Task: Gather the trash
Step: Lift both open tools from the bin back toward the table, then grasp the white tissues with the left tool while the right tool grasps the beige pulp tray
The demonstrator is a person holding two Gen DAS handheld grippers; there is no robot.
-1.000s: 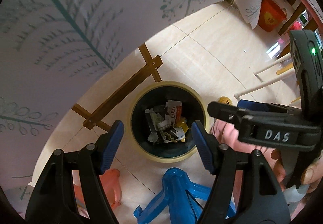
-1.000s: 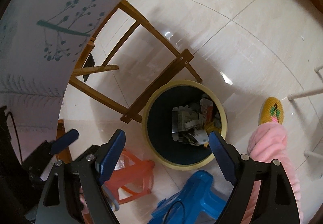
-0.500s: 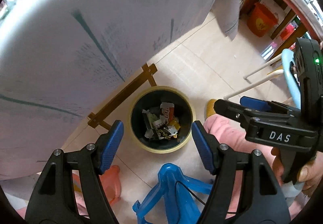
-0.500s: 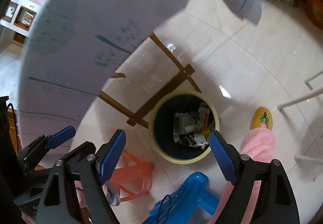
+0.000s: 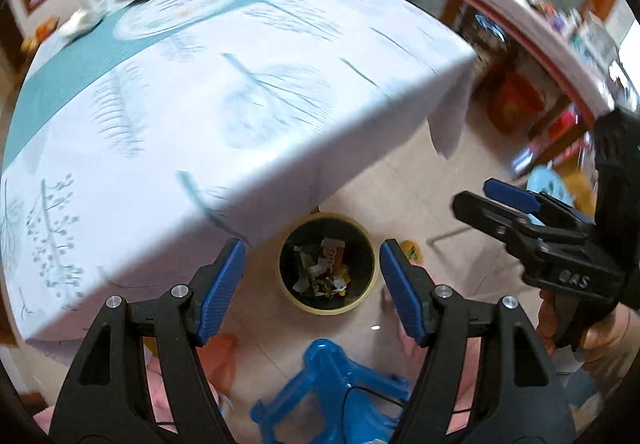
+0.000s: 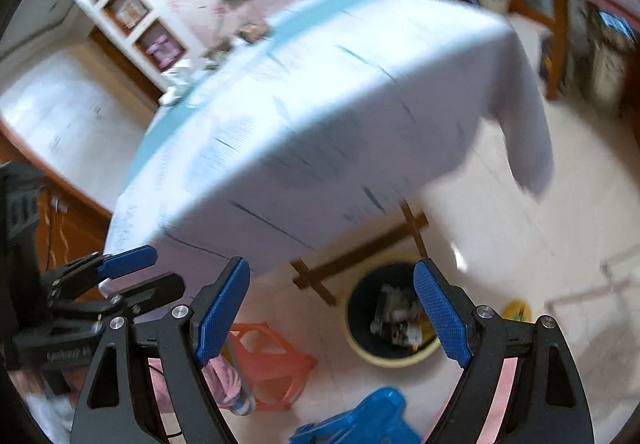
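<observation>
At far left we see the table [image 5: 224, 91], its leaf-printed cloth hanging over the edge; below it our left gripper [image 5: 312, 284] has its blue pads spread apart with nothing between them; framed between them on the tiled floor stands the yellow-rimmed bin [image 5: 329, 264], crumpled trash [image 5: 322, 274] lying inside; a blue stool [image 5: 332, 388] sits just beside it; further right our right gripper [image 6: 332, 312] likewise gapes empty, the bin under its right finger.
</observation>
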